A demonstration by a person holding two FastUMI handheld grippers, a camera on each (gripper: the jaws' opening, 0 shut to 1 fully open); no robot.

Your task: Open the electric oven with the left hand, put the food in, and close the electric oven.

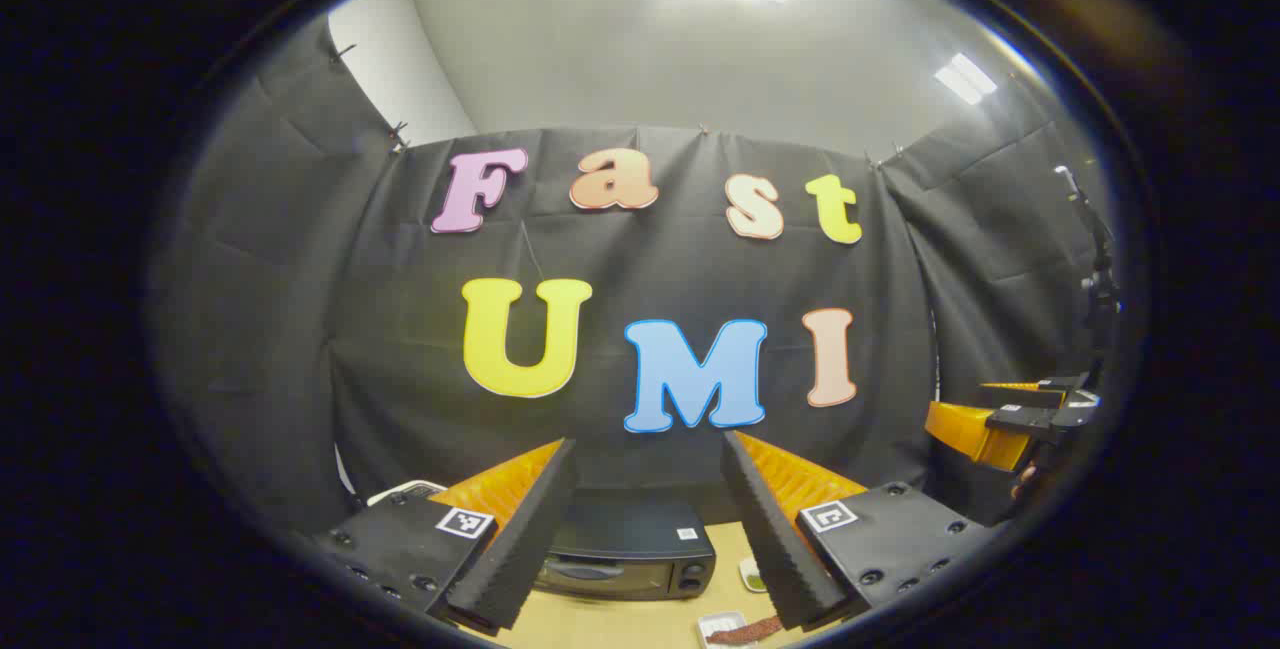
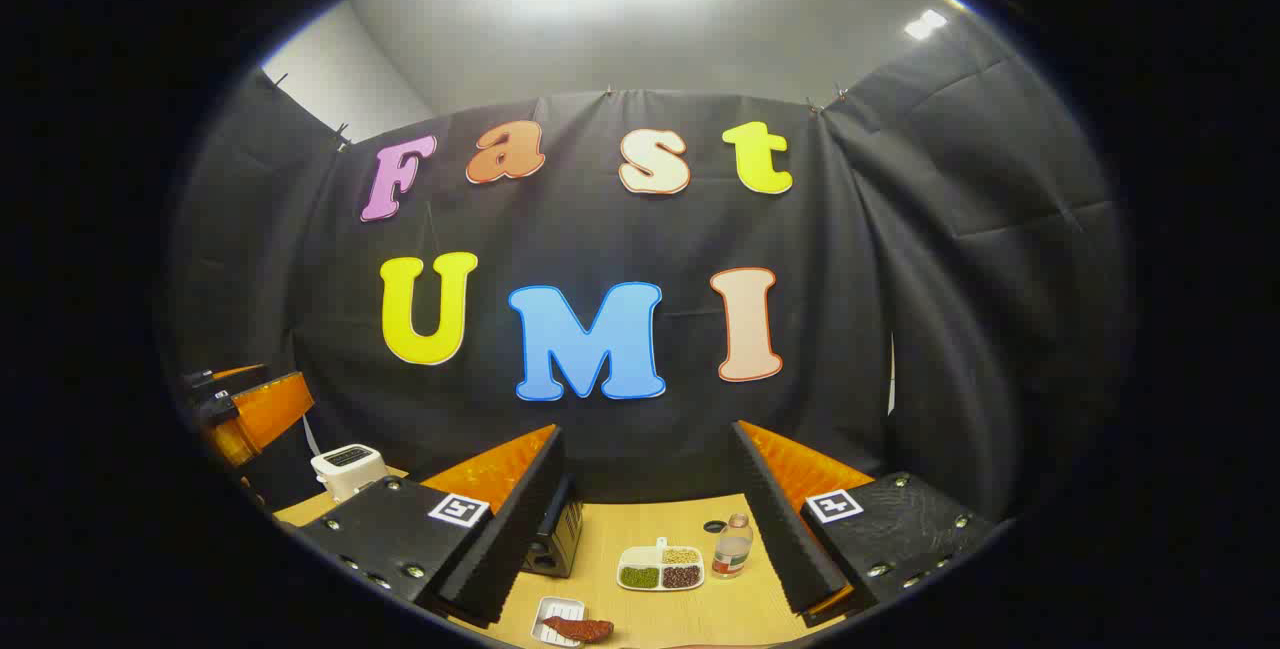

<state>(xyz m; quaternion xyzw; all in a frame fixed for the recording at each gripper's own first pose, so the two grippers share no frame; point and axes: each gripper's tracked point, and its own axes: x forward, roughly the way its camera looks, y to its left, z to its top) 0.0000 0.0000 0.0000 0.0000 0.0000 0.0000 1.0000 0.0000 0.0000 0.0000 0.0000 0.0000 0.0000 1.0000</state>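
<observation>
**Both tools raised and apart above the bench, oven door closed**

The booth is closed in by black cloth on all sides, with a grey ceiling and bright lamps above. Low in the views I see a light wooden bench (image 2: 650,619).

In the left gripper view, my left tool (image 1: 648,529) is held high, and its two fingers stand wide apart with nothing between them. Between these fingers I see the electric oven (image 1: 625,559), a black box standing on the bench near the cloth wall, with its door closed. In front of it and a little to the right lies a small white tray (image 1: 722,627) with the food (image 1: 745,632), a dark red strip, in it. At the right edge of this view the other tool shows, orange and black, held up in the air.

In the right gripper view, my right tool (image 2: 650,519) is also spread open and holds nothing. Between its fingers stand a white divided dish (image 2: 660,566) with green, brown and dark grains and, just beside it, a small bottle (image 2: 733,546). The oven's side shows partly behind the left finger. A white toaster (image 2: 347,469) stands at the far left of the bench.
</observation>
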